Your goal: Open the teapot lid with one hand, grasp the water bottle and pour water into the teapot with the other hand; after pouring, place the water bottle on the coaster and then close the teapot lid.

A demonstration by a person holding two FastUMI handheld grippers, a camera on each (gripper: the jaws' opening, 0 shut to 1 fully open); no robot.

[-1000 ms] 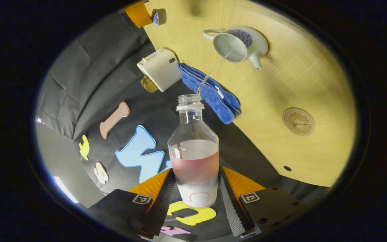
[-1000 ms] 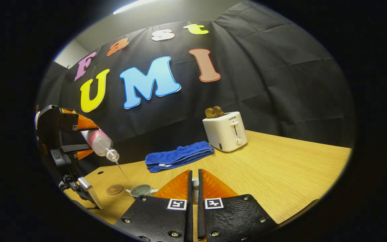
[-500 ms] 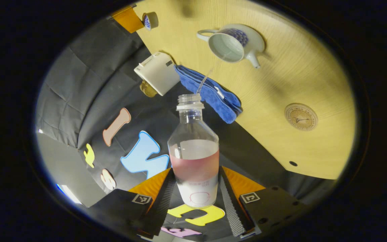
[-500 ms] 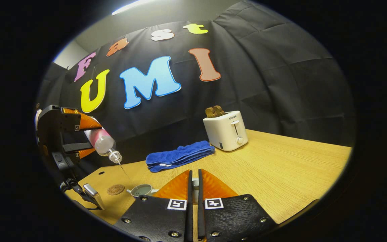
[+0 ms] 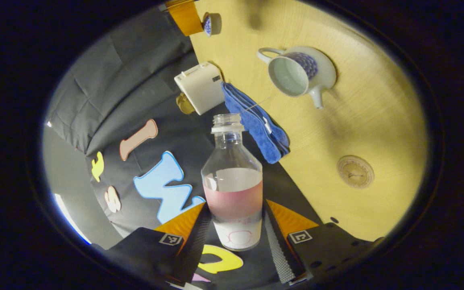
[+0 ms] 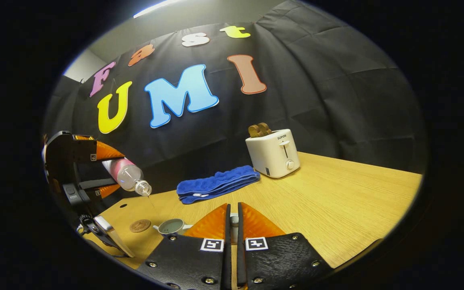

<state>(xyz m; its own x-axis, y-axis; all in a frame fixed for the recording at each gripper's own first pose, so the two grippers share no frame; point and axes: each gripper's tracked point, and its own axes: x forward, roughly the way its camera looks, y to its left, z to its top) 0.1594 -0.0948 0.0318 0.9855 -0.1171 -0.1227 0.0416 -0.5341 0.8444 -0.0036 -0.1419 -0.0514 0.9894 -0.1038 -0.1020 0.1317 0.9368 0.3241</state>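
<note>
Clear plastic water bottle (image 5: 232, 177), clamped in the left gripper (image 5: 234, 225), tips to feed the open teapot (image 5: 296, 74), whose lid (image 6: 234, 219) the right gripper (image 6: 232, 225) pinches aside.

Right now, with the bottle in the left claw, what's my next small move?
Probably tip the water bottle upright: only a thin trickle leaves its mouth, the teapot holds water, and the coaster sits free nearby. Left claw stays clamped.

Water bottle (image 5: 232, 177) clear plastic; teapot (image 5: 301, 74) glossy ceramic; table (image 6: 336, 201) matt wood-grain; towel (image 6: 217, 184) fluffy cloth.
</note>
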